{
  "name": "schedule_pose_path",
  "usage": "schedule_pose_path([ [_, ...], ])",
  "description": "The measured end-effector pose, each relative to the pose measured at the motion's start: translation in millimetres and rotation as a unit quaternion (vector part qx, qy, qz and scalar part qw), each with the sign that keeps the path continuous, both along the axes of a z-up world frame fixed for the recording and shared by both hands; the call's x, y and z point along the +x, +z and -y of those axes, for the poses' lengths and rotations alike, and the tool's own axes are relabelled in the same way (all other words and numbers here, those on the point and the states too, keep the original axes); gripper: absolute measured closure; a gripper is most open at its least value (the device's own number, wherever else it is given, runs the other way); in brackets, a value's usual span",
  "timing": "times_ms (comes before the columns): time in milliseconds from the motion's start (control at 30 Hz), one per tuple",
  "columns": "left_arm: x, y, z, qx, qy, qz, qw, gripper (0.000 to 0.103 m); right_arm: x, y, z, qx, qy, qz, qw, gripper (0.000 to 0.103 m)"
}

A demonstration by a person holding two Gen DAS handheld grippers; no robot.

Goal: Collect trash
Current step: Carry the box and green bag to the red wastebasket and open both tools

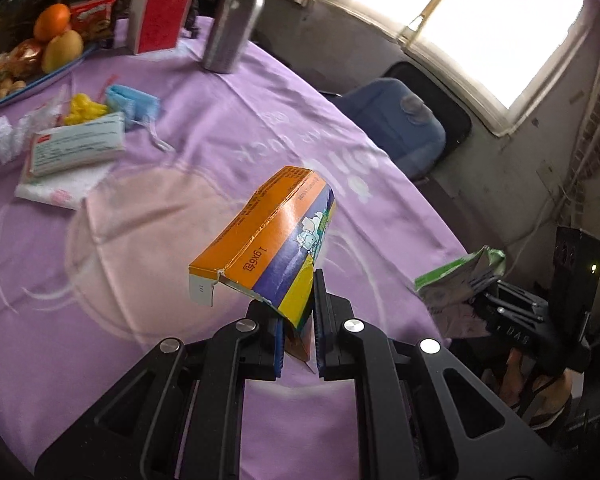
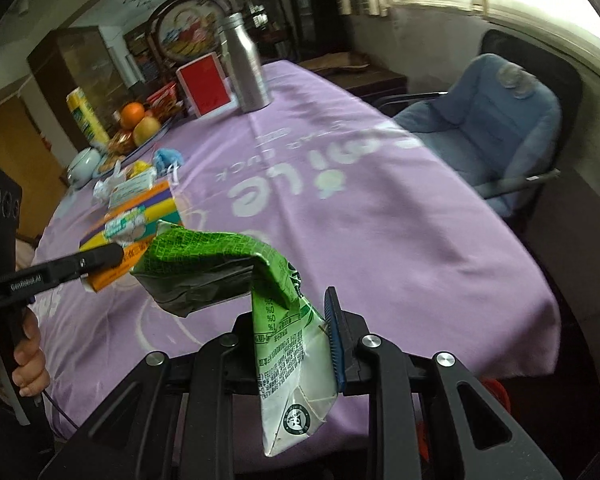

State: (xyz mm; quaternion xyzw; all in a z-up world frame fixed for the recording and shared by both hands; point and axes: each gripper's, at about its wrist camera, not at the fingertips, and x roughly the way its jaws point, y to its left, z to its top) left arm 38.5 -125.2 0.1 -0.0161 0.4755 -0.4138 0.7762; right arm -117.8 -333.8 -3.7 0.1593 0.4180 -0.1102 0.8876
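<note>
Gripping an orange and purple medicine box (image 1: 268, 236) by its torn lower end, the left gripper (image 1: 298, 328) holds the carton lifted above the purple tablecloth (image 1: 180, 208), tilted so that its far end points up and away from the camera. Both blue-padded fingers (image 1: 319, 320) press against the crushed cardboard flap. The right gripper (image 2: 296, 344) is clamped on a crumpled green and white drink carton (image 2: 276, 320), whose folded upper half bends over to the left while its white base hangs below the fingers. In the right wrist view, the left gripper (image 2: 100, 258) reaches in from the left edge, roughly level, with a hand (image 2: 30, 356) wrapped around its handle. In the left wrist view, the right gripper (image 1: 480, 292) appears at the right, beyond the table edge, with the green carton (image 1: 456, 280) in its grip. Further trash stays on the cloth near a fruit tray (image 1: 40, 80): a white medicine packet (image 1: 76, 148), a blue face mask (image 1: 134, 104), a yellow wrapper (image 1: 86, 108) and clear plastic (image 1: 24, 128). A steel bottle (image 1: 238, 16) and a red box (image 1: 160, 16) stand behind them.
</note>
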Motion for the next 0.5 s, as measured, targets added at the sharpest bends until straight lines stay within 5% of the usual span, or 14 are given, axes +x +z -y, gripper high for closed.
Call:
schedule_pose_path([
  [500, -92.9, 23.2, 68.7, 0.008, -0.131, 0.064, 0.9893, 0.09, -93.6, 2.4, 63.0, 0.008, -0.097, 0.026, 0.995, 0.079],
])
